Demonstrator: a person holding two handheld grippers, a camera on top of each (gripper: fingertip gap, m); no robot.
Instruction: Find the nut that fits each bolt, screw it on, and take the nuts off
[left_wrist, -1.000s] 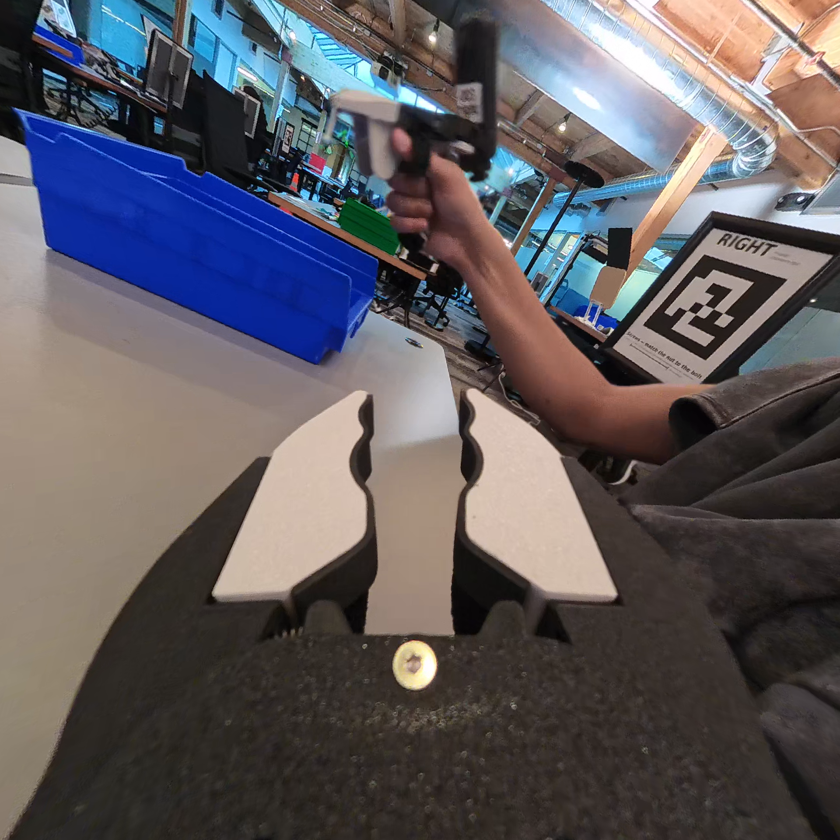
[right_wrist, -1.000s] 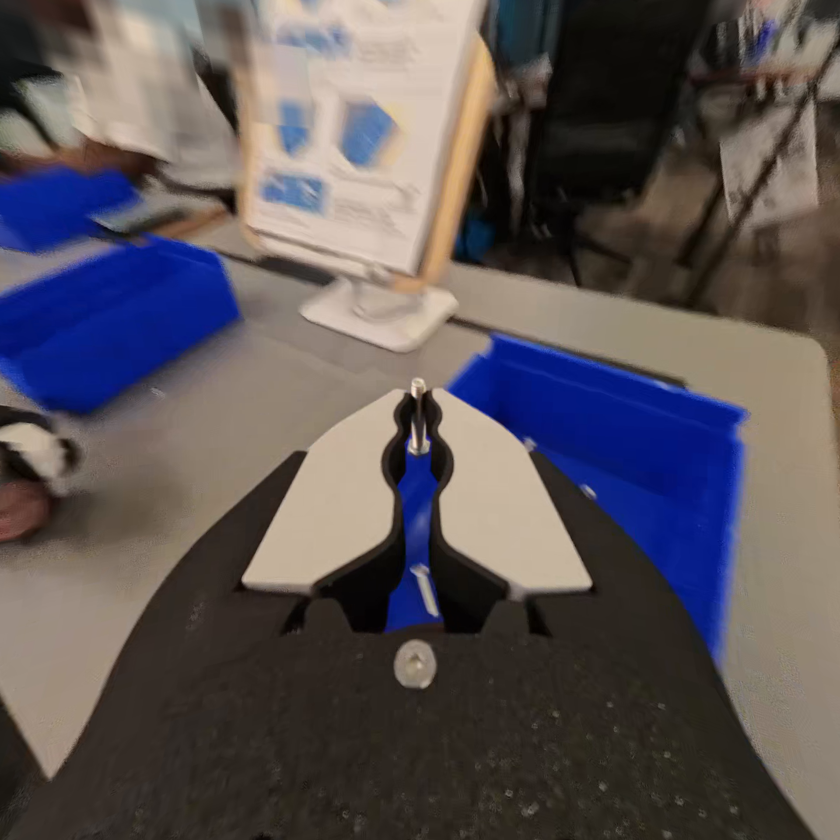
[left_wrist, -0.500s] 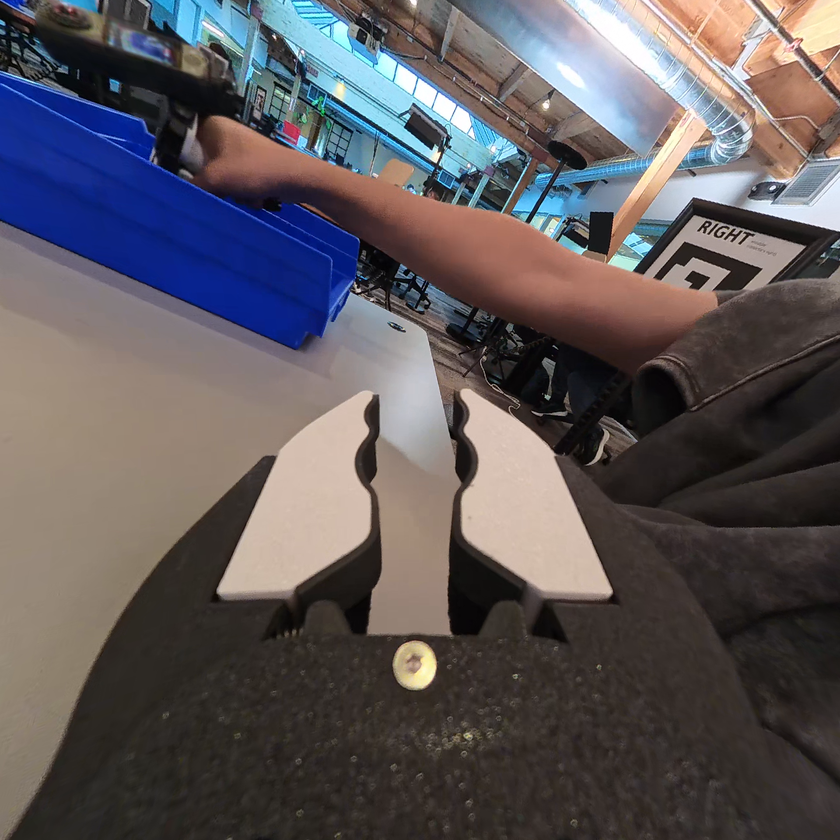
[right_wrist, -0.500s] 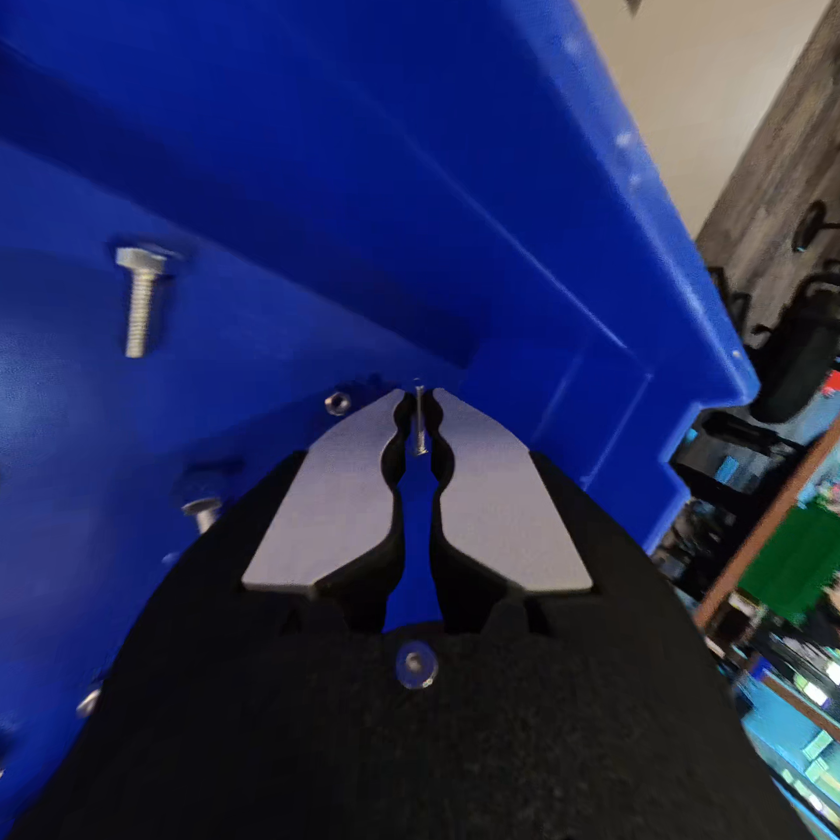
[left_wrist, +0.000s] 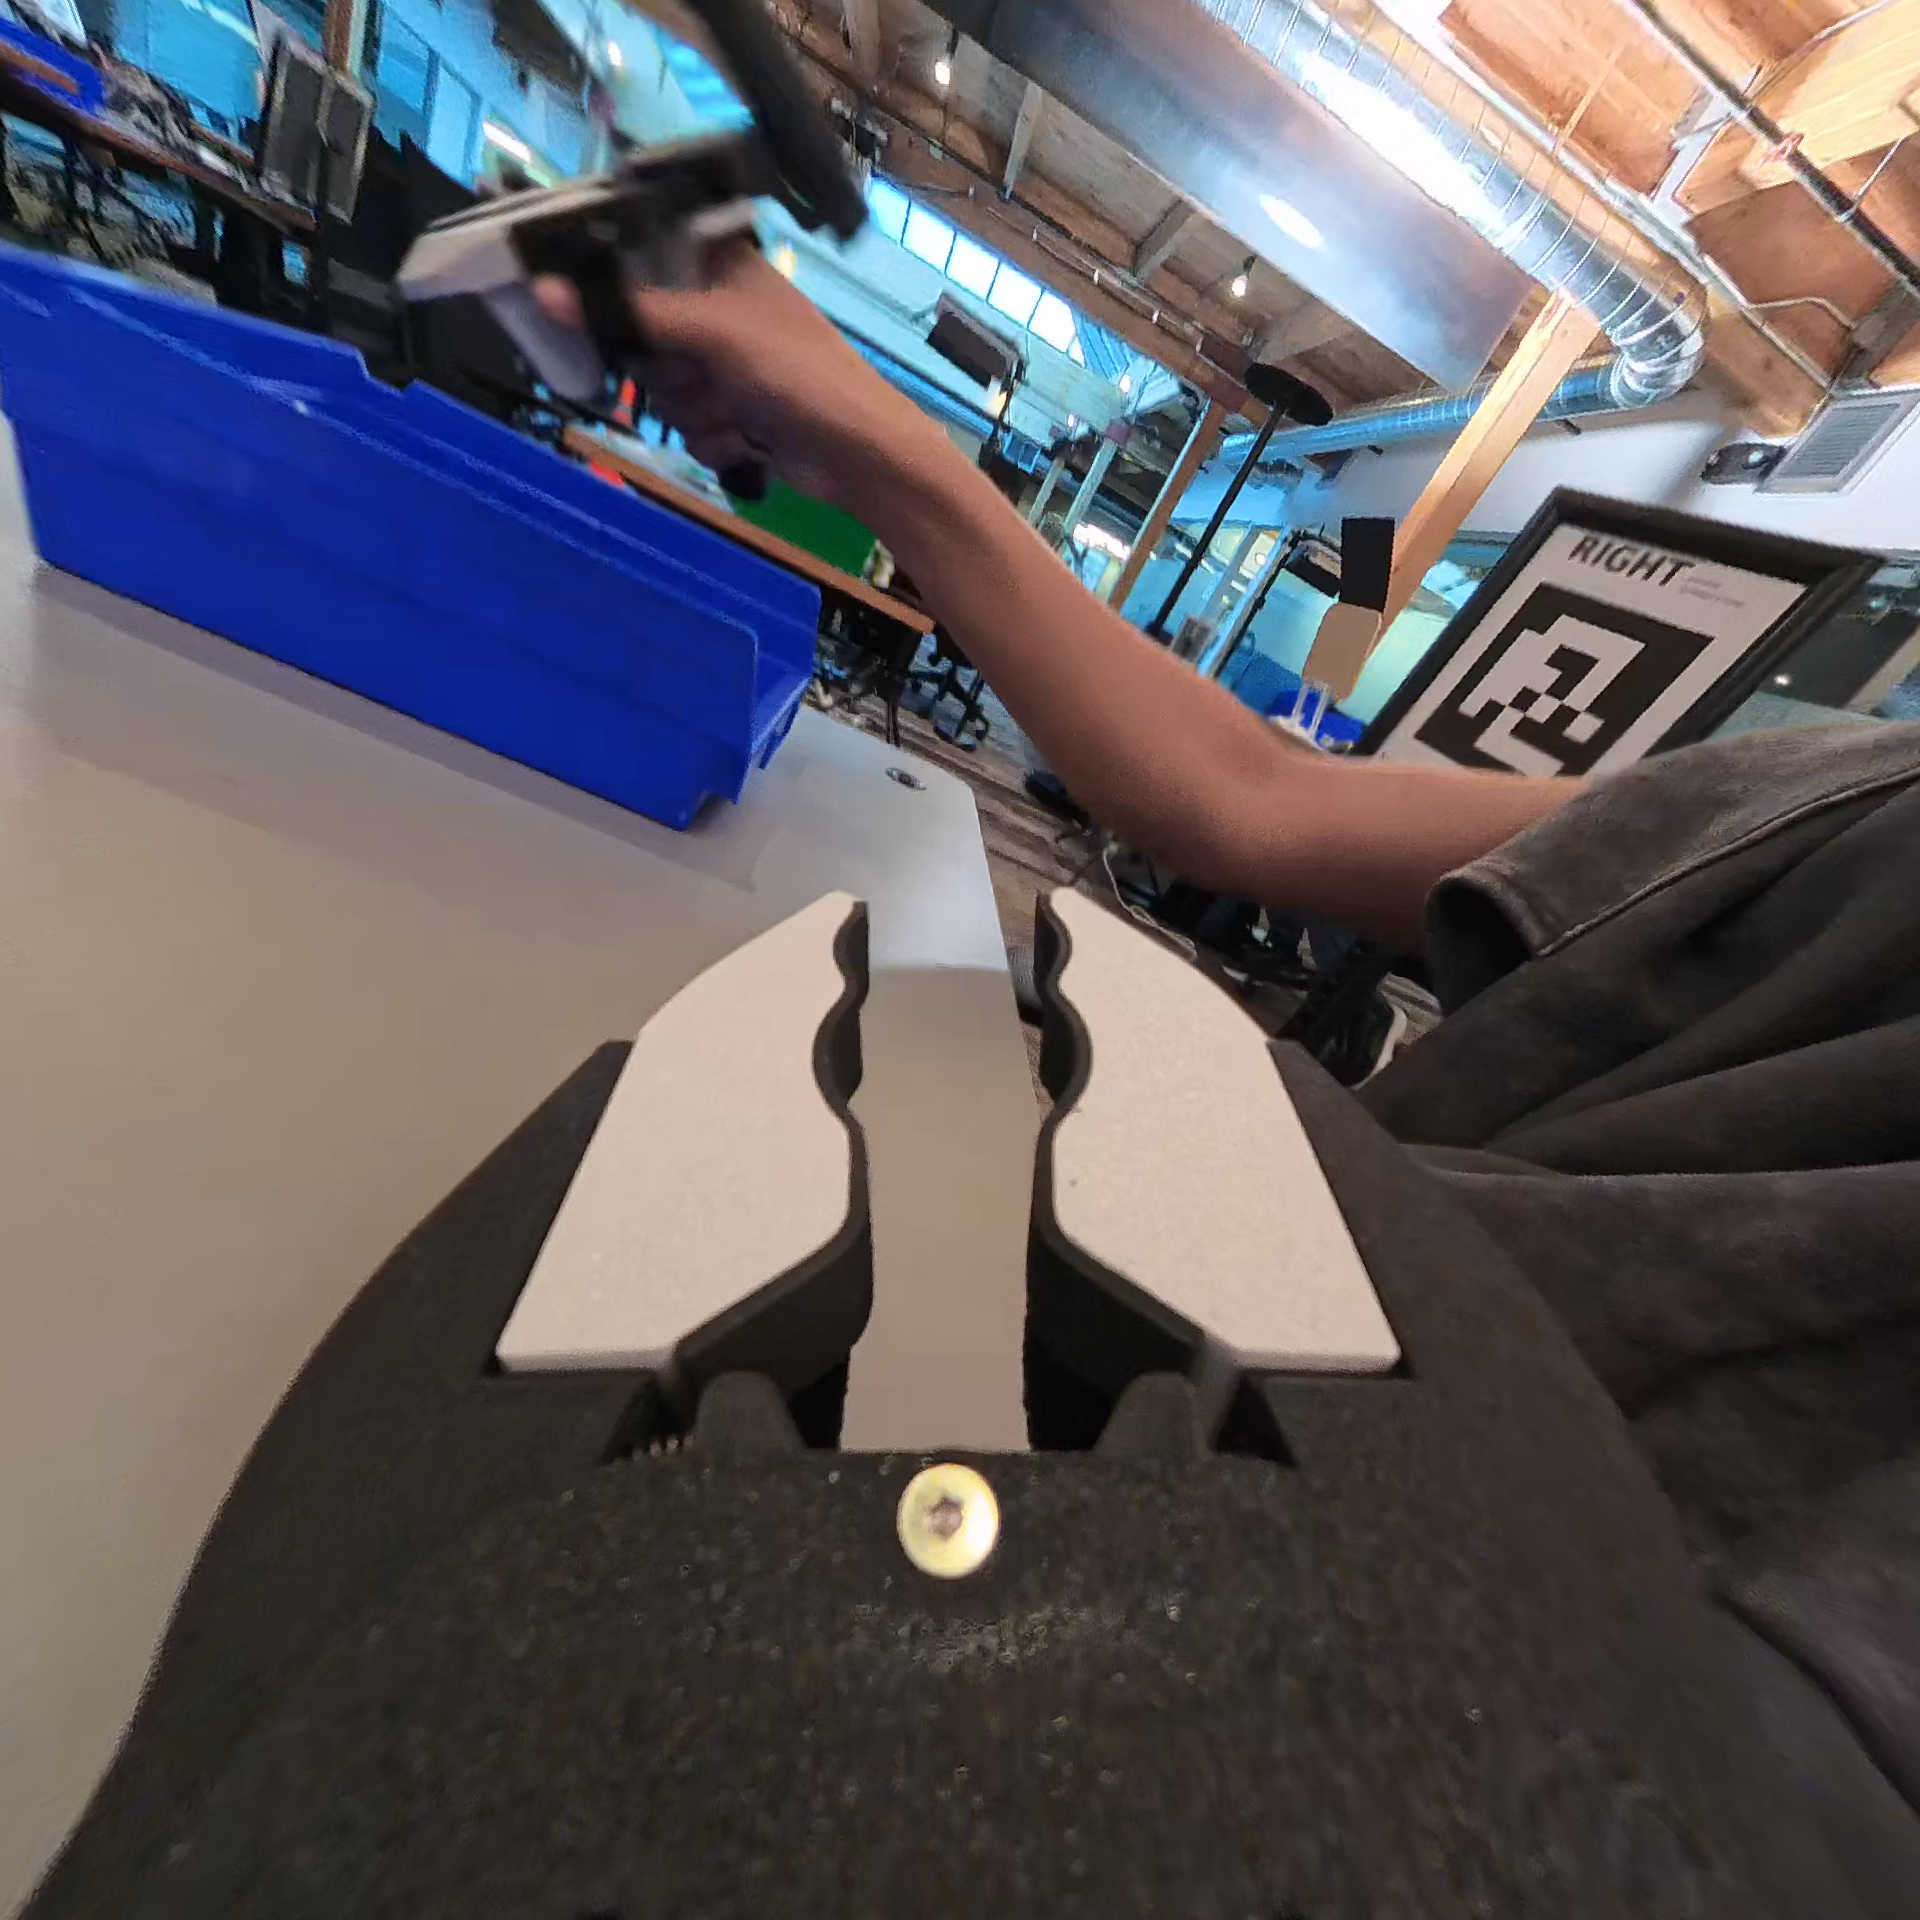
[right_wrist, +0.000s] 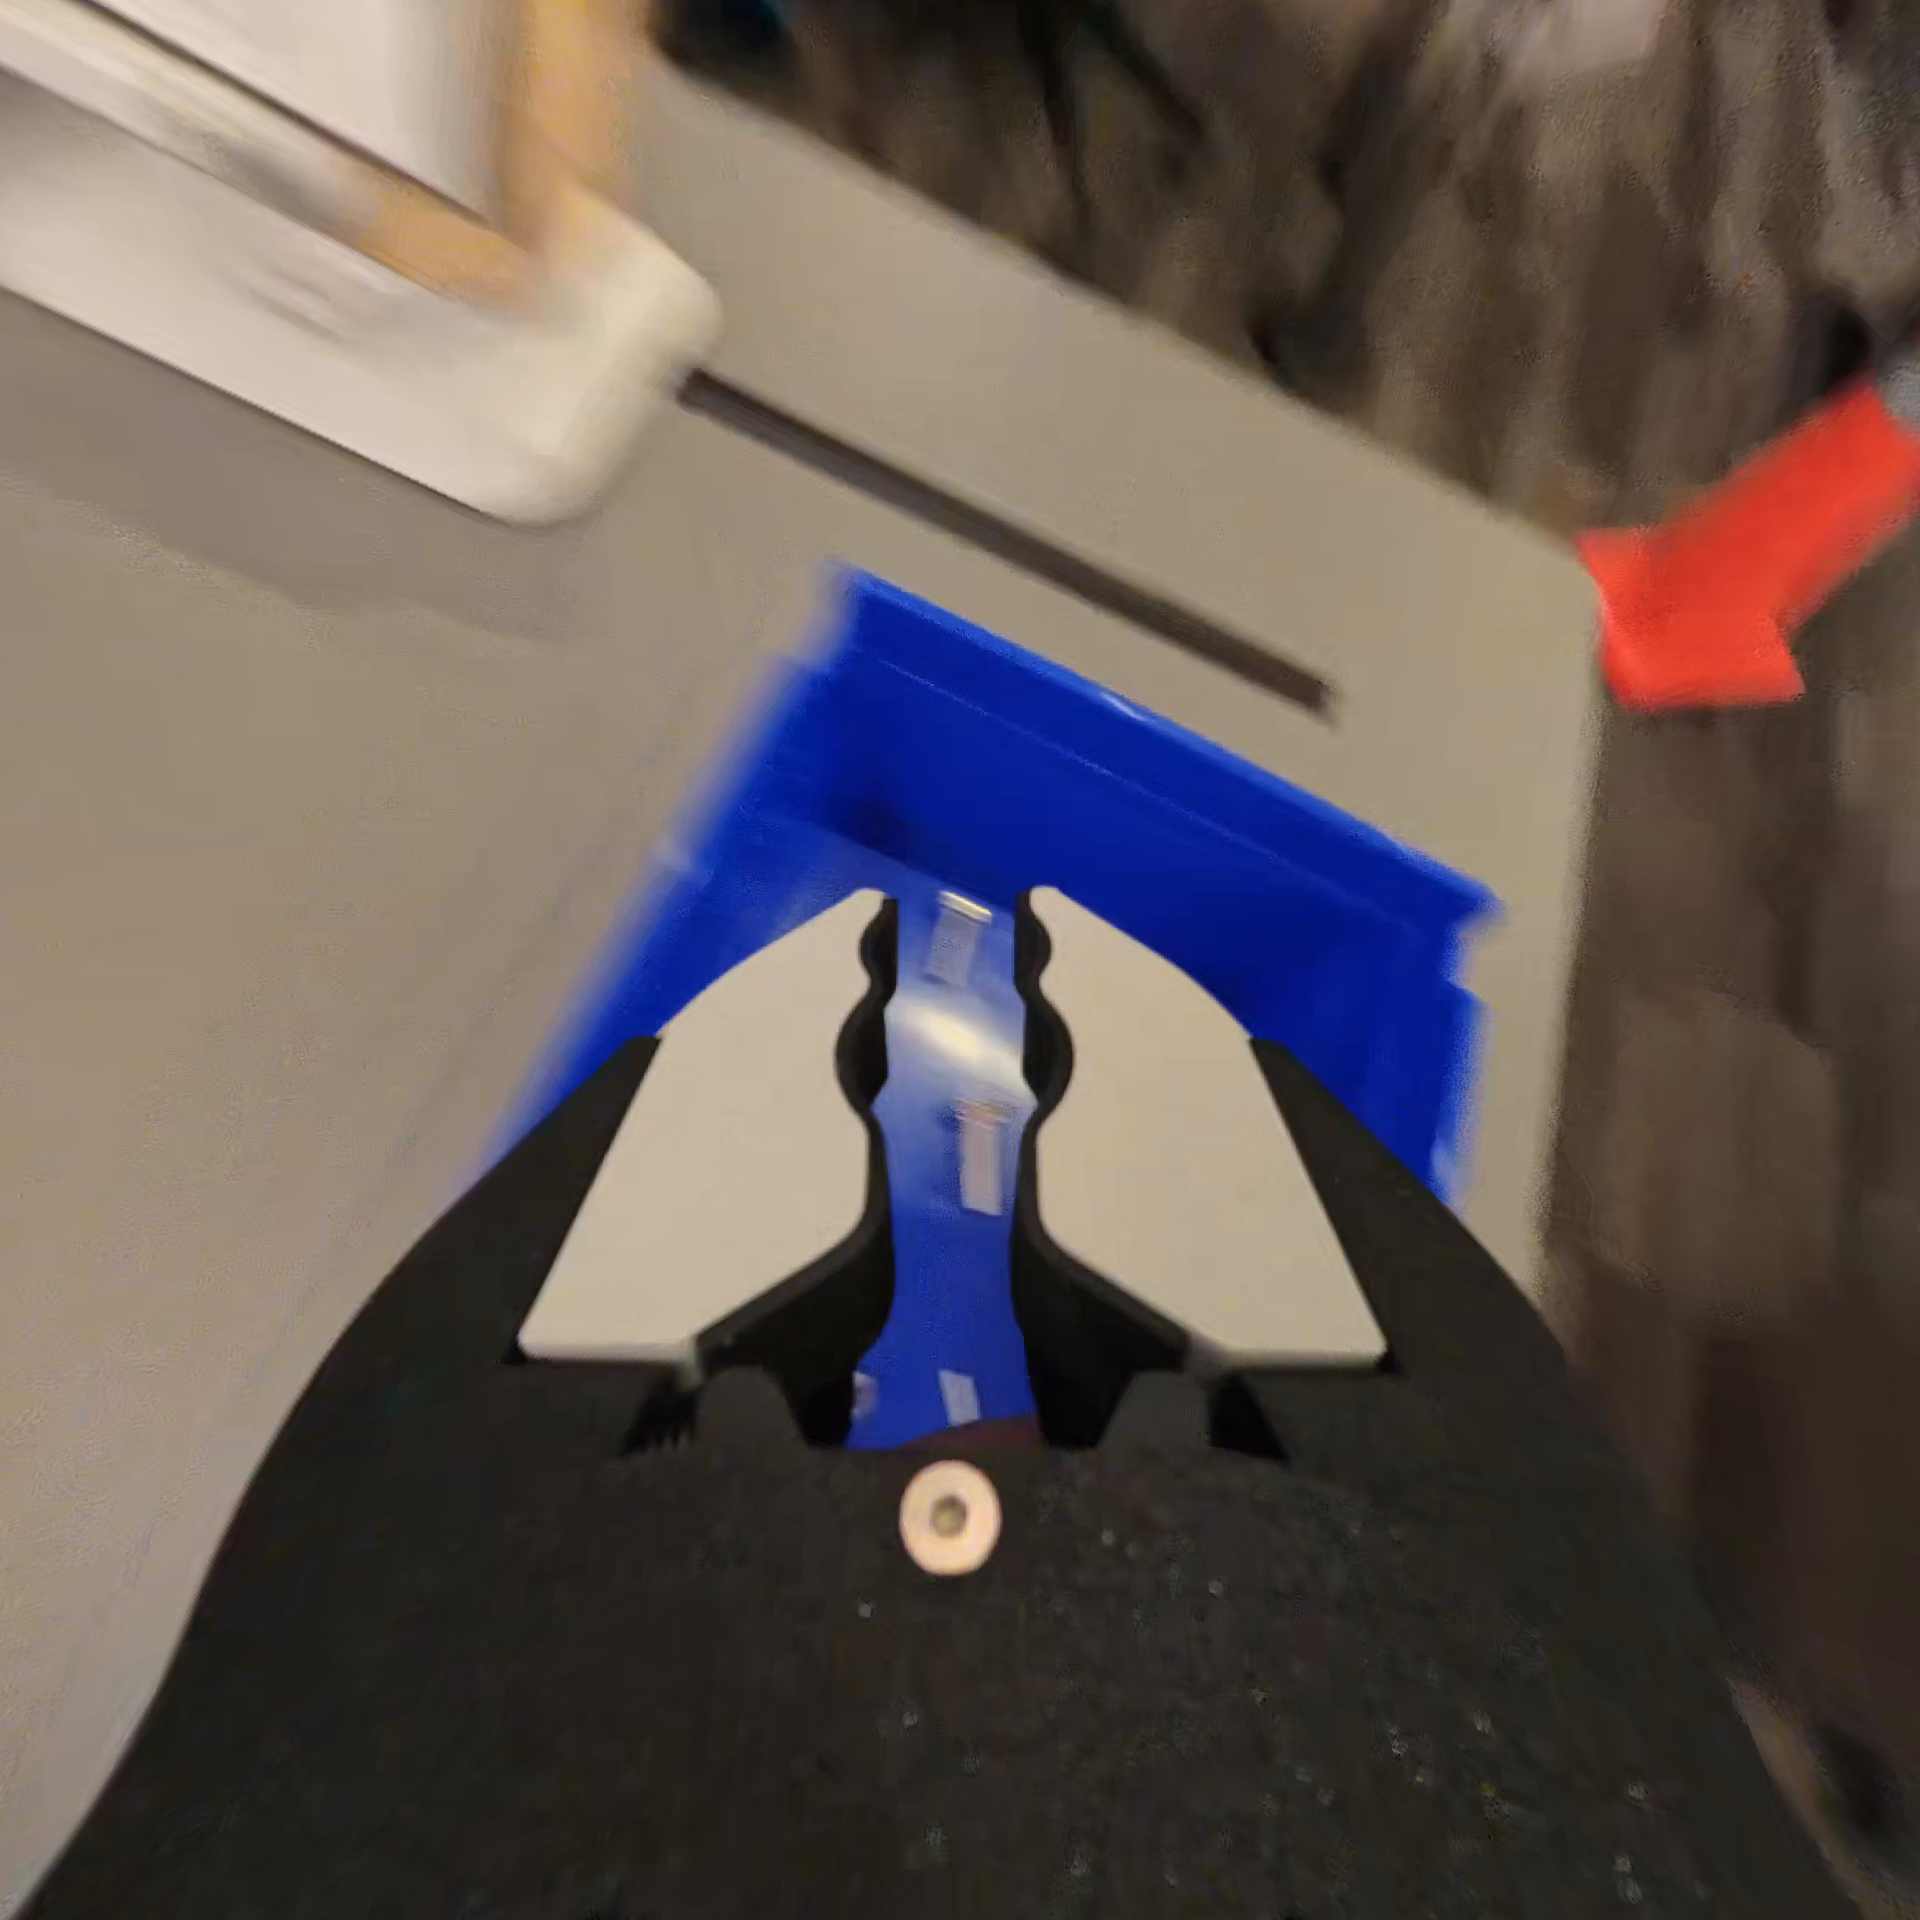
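Left gripper (left_wrist: 945, 966): low in the frame over the grey surface (left_wrist: 260, 987), fingers apart, holding nothing.
Right gripper (right_wrist: 951, 904): fingers apart and empty, above the blue bin (right_wrist: 1195, 831).
Bolts (right_wrist: 982, 1158): blurry silver ones lay inside the bin, mid-frame.
White stand (right_wrist: 364, 312): upper left.

Left gripper (left_wrist: 945, 935): matte black, coarse-grained housing carrying two flat light-grey finger plates (left_wrist: 707, 1153) with wavy black-edged inner profiles. One silver round-head screw (left_wrist: 948, 1521) with a hex socket sits on the housing centreline. Right gripper (right_wrist: 951, 904): identical construction, with a matching silver screw (right_wrist: 950, 1525). Operator garment: dark grey short sleeve (left_wrist: 1621, 935) with a stitched hem.
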